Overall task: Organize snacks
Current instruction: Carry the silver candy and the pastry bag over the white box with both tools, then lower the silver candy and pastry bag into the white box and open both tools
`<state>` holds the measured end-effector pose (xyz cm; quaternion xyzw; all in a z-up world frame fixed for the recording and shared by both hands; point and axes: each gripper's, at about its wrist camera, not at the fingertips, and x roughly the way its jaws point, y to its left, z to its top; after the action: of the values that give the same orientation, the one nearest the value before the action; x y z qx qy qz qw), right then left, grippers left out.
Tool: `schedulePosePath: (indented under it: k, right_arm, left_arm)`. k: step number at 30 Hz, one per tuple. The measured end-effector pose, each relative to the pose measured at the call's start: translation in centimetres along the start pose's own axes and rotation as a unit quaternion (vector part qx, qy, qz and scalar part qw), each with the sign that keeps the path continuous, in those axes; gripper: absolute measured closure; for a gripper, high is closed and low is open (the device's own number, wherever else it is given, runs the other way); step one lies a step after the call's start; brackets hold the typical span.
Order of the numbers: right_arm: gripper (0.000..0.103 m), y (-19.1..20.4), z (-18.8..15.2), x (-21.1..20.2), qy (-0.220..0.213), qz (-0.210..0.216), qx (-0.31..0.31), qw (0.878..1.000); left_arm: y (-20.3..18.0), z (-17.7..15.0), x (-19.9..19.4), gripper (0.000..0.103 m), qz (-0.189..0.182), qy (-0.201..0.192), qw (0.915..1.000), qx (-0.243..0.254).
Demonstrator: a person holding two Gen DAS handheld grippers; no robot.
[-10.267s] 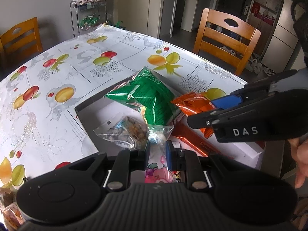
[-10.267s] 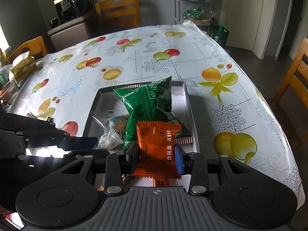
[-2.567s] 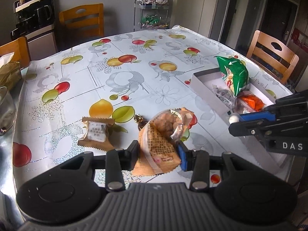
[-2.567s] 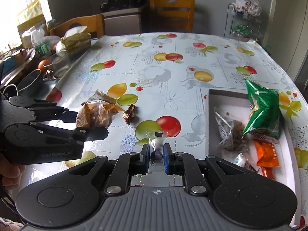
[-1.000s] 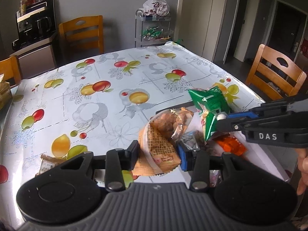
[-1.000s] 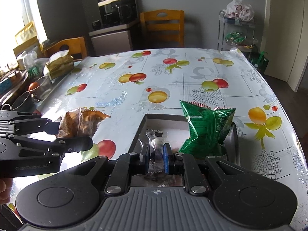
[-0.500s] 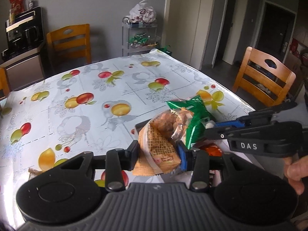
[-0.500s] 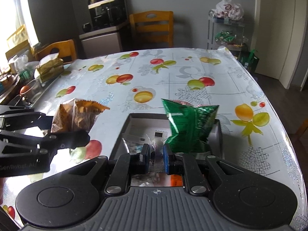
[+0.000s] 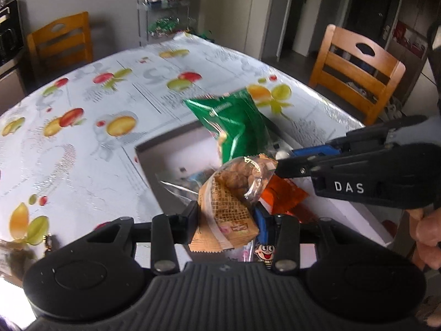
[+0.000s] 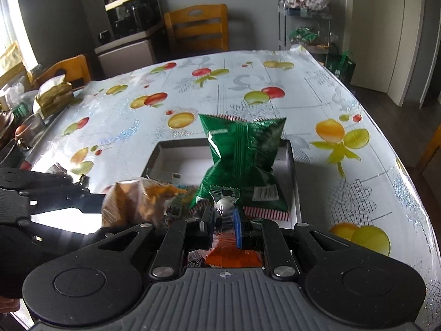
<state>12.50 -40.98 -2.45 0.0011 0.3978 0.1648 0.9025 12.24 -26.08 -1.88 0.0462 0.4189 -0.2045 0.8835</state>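
A: Two snacks are in hand. The brown waffle-print packet [image 9: 228,207] stands long axis upright, pinched in the left tongs [image 9: 227,219], hanging above the near end of the box [image 9: 165,149] just ahead.

B: And the right tongs [image 10: 224,222]?

A: Nearly closed on a small clear candy wrapper [image 10: 225,207], also upright, with the green bag [image 10: 242,162] ahead of it in the box on the desk [image 10: 344,179].

B: Any writing?

A: Only "DAS" on the right tongs; packet print is unreadable.
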Motion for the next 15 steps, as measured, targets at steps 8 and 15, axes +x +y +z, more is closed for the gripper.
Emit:
schedulePosePath:
  k: [8, 15]
  right_arm:
    - [0.086, -0.2, 0.0, 0.5, 0.005, -0.003, -0.002, 1.000]
    - [0.086, -0.1, 0.0, 1.2, 0.016, -0.008, -0.003, 1.000]
  left_arm:
    - [0.0, 0.1, 0.7, 0.063, 0.000, -0.002, 1.0000, 0.001]
    - [0.1, 0.1, 0.9, 0.062, -0.006, 0.004, 0.9999, 0.008]
